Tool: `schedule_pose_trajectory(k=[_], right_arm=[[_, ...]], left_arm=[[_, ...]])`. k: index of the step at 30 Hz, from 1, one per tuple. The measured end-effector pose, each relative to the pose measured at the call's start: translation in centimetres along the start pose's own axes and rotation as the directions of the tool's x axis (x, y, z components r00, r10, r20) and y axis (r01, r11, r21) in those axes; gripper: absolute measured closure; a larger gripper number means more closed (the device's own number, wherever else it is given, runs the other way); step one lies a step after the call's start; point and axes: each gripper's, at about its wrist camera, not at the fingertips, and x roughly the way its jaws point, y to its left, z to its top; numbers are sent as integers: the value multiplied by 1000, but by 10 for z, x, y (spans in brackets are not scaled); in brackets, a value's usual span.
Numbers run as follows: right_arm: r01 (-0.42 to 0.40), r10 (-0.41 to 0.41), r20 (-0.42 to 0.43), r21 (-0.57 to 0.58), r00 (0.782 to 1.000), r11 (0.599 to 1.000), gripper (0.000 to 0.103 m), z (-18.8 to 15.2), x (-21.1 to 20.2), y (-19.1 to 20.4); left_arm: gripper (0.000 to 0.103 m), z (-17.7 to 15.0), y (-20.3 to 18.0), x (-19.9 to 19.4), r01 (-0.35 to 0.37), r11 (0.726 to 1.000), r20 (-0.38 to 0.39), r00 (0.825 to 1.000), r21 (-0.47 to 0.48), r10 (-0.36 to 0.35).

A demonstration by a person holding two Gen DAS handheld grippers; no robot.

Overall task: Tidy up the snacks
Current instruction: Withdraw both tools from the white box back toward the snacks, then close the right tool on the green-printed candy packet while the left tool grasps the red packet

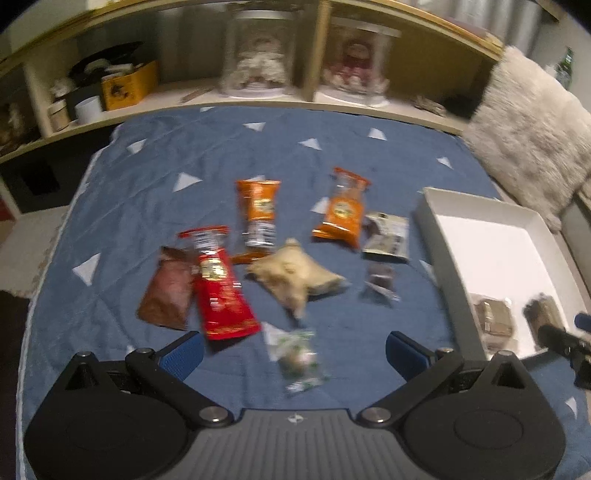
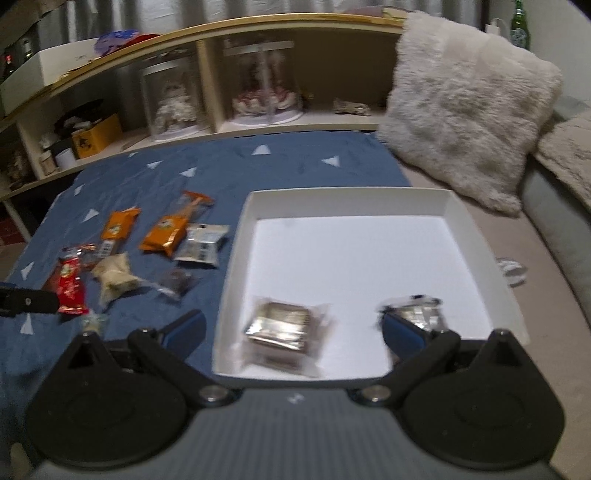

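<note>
Meanwhile, both grippers' jaws are held apart: left gripper [image 1: 293, 349] over scattered snacks [image 1: 221, 284], right gripper [image 2: 293, 328] over the white box [image 2: 448, 210]

I work in a home bedroom or living room: a blue quilted cover [image 1: 207, 155] with white triangles spreads before me, a fluffy cream cushion [image 2: 469, 107] leans beside it, and a low cream shelf unit [image 2: 207, 92] behind holds dolls under clear domes [image 1: 264, 55], a yellow box [image 1: 127, 86] and small jars. A green bottle [image 2: 519, 26] stands at the far right.
</note>
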Motion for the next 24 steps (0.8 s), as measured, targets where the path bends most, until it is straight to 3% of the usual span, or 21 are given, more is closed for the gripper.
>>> schedule_pose_trajectory(k=[10, 15, 24], right_arm=[[-132, 133, 13, -45, 991, 990, 1, -4, 27, 67], [-192, 194, 39, -37, 980, 981, 0, -9, 44, 95], [-305, 305, 24, 8, 952, 952, 2, -20, 87, 136]], left_arm=[[0, 5, 57, 4, -22, 990, 93, 995, -141, 35], [0, 11, 66, 10, 10, 980, 120, 993, -199, 14], [0, 19, 71, 44, 39, 949, 63, 998, -312, -21]])
